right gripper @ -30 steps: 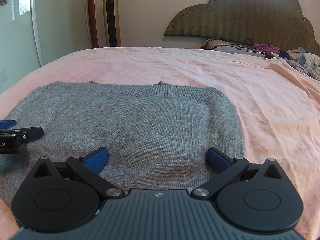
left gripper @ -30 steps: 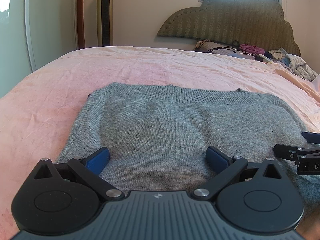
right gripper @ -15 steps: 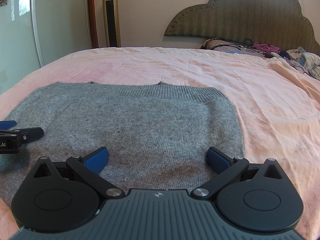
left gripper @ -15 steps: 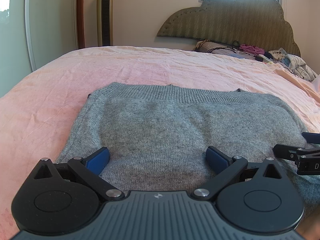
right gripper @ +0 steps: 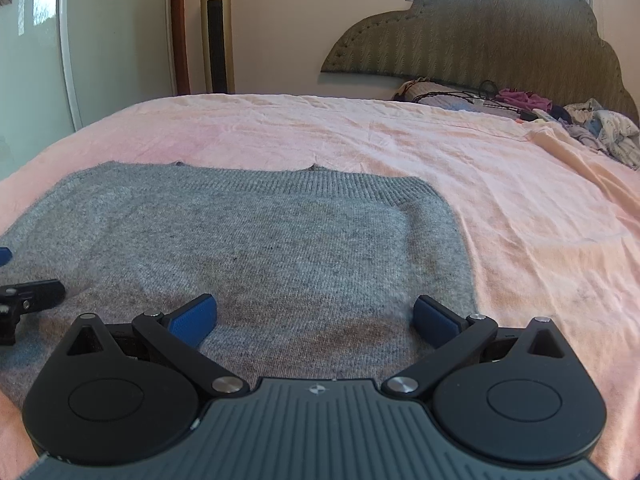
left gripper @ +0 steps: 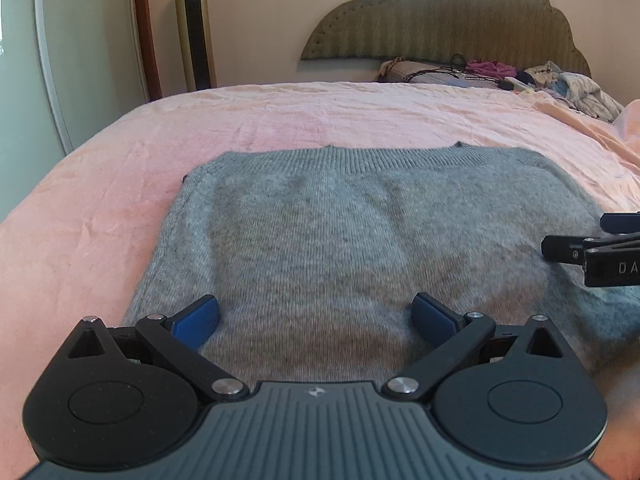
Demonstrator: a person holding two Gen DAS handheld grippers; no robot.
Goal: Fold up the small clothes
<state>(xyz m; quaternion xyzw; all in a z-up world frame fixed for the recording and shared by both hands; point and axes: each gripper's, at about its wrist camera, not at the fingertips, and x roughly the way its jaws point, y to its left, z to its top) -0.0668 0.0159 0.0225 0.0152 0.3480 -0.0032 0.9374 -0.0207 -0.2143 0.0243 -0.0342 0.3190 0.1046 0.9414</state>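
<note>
A grey knitted sweater (left gripper: pixel 360 232) lies flat on the pink bed sheet (left gripper: pixel 280 120), its ribbed edge at the far side. It also shows in the right wrist view (right gripper: pixel 260 248). My left gripper (left gripper: pixel 316 316) is open, its blue pads wide apart just above the sweater's near left part. My right gripper (right gripper: pixel 316 314) is open in the same way above the near right part. Each gripper shows at the edge of the other's view: the right one (left gripper: pixel 592 252) and the left one (right gripper: pixel 24 296).
A pile of loose clothes and cables (left gripper: pixel 520 76) lies by the padded headboard (left gripper: pixel 440 28) at the back right. A gold tower fan (left gripper: pixel 196 28) stands by the wall at the back left. A glass door (right gripper: pixel 36 48) is on the left.
Both grippers have lifted or tilted a little, so the sweater sits lower and farther in each view. Both stay open and the sweater lies as before.
</note>
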